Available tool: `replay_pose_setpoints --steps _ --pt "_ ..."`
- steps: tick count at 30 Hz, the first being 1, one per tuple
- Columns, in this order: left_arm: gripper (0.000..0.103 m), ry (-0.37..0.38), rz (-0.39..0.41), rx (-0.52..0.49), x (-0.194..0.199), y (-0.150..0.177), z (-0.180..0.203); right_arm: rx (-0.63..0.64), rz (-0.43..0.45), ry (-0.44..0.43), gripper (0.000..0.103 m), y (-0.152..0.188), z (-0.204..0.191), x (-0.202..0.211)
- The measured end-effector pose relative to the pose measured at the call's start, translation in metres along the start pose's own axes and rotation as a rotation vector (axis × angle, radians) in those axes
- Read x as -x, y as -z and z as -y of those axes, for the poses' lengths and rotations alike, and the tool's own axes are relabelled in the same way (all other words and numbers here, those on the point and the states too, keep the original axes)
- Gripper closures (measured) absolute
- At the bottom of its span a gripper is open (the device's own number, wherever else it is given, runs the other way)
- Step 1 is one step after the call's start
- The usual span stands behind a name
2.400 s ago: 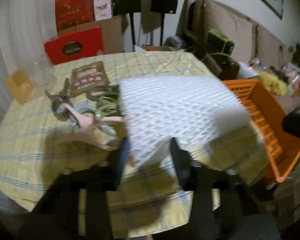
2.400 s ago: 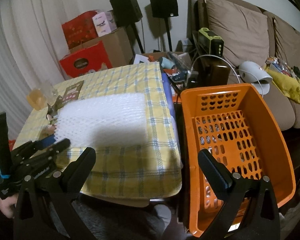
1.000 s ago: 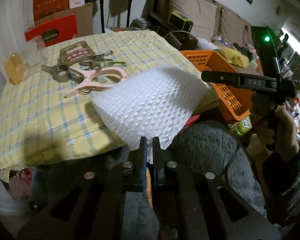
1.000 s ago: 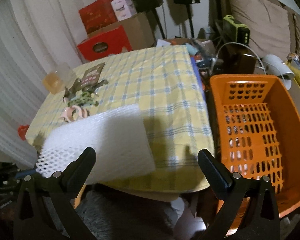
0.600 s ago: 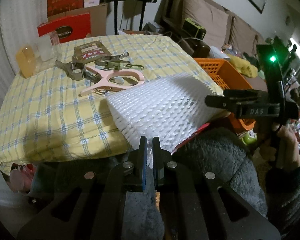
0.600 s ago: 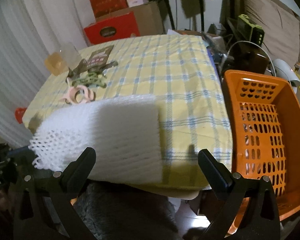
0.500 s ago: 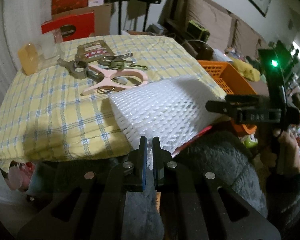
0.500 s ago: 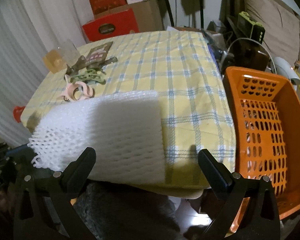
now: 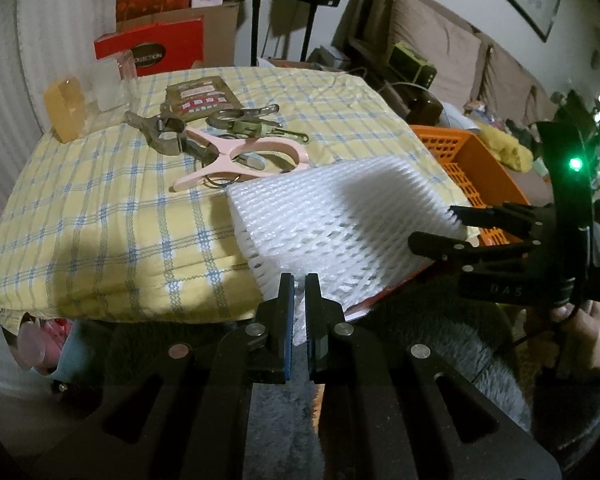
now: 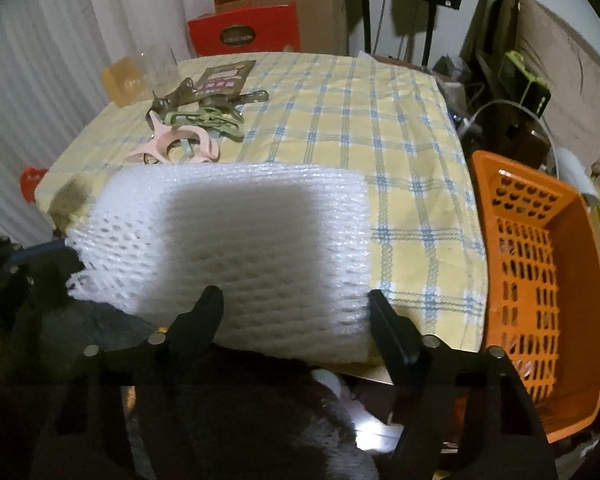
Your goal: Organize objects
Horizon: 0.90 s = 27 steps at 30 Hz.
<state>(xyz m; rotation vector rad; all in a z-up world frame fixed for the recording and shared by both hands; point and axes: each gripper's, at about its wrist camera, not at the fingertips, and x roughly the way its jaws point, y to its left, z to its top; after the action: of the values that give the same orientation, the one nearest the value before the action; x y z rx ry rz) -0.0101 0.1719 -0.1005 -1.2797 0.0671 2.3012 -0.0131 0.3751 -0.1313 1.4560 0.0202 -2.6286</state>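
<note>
Foam sheet [image 9: 340,216]: white, soft netted mesh, rectangular, held level over the near edge of the yellow checked tablecloth [image 9: 100,208], just beside the pink clamp [image 9: 240,158] (metal clips lie behind it). Left gripper [image 9: 297,292]: fingers pressed together on the sheet's near corner. Right gripper [image 10: 292,308]: fingers spread wide around the sheet's opposite edge, not pinching; orange perforated plastic basket [image 10: 540,256] beside the table.

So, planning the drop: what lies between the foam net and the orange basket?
In the right wrist view, only bare checked tablecloth separates the foam net from the orange basket.
</note>
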Motion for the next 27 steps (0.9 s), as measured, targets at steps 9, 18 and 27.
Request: replay_pose_setpoints --steps 9,18,27 --pt "0.098 -0.021 0.02 0.025 0.004 -0.008 -0.006 -0.036 0.008 -0.003 0.085 -0.002 0.016 0.012" --pt "0.098 -0.031 0.066 0.03 0.011 -0.021 -0.007 -0.033 0.057 -0.001 0.089 -0.005 0.01 0.031" --pt "0.098 -0.03 0.071 0.003 0.015 -0.028 0.002 -0.101 -0.011 -0.065 0.087 -0.006 0.027 0.045"
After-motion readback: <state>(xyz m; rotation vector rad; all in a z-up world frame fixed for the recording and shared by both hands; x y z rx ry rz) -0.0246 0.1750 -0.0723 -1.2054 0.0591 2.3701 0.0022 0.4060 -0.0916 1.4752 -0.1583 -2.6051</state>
